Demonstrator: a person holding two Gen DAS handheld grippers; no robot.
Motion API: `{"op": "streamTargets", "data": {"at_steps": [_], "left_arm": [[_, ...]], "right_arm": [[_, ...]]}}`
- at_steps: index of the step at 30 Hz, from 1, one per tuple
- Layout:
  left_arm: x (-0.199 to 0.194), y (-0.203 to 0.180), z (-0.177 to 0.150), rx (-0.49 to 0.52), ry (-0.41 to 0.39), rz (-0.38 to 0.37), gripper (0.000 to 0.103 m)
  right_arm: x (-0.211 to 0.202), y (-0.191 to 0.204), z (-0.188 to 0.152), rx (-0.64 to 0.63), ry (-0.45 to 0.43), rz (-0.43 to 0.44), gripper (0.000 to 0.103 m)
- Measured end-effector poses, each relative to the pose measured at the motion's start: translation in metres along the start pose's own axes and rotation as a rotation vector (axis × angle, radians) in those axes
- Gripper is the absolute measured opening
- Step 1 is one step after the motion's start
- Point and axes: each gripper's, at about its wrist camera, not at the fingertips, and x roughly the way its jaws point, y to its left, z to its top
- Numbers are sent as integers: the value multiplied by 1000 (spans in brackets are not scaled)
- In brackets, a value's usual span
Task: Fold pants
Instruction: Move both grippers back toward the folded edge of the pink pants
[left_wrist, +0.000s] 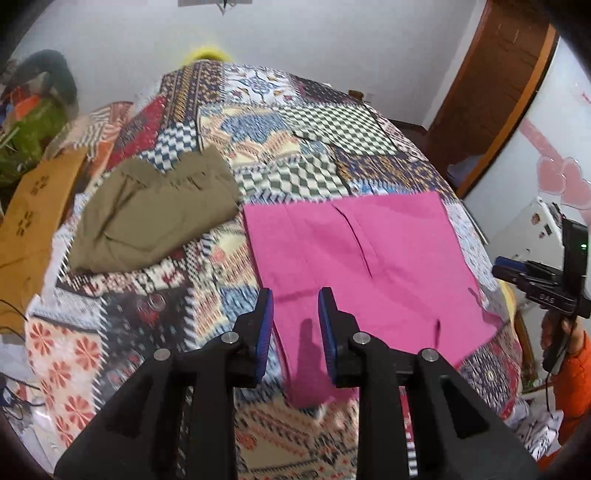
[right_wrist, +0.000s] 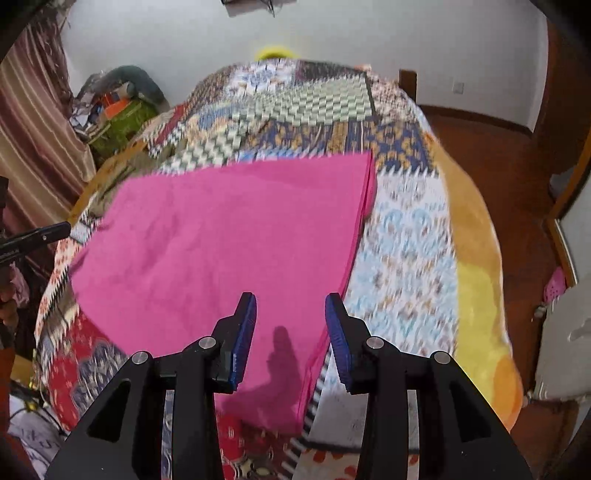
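On the left we've got olive pants (left_wrist: 155, 214) lying folded on the patchwork bedspread (left_wrist: 295, 125), just beside the pink pants (left_wrist: 369, 258) spread flat mid-bed. Our left claw (left_wrist: 295, 306) hangs fingers apart over the pink near hem, gripping nothing. Our right claw (right_wrist: 291, 312), also apart, hovers above the pink cloth's right edge, bare bedspread beyond.
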Motion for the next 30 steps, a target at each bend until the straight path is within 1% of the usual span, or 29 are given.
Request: {"op": "streamTargets", "data": {"at_steps": [8,11,14,18,20,23,27,30], "left_arm": [[13,9,47,14,-51,33,26],[28,14,62,14,-47,47,26],[48,21,70,-3,-20,40,27],[76,27,73,-16,25,38,27],[87,29,71,-16,42,52,27],[104,33,68,-22,75,49,27],[117,33,64,-21,100,43,30],[121,34,61,-20,104,39,30]], "right_arm": [[7,-8,38,-4,-59,-20,37],[12,-15,48,-1,-70,-28,37],[25,-22,58,8,-69,-36,37],[43,-31,67,15,-58,-45,37],[53,-36,71,25,-51,-49,37],[69,-45,76,46,-33,-49,37],[89,-56,82,60,-13,-57,37],[102,-63,84,79,-2,-68,37]]}}
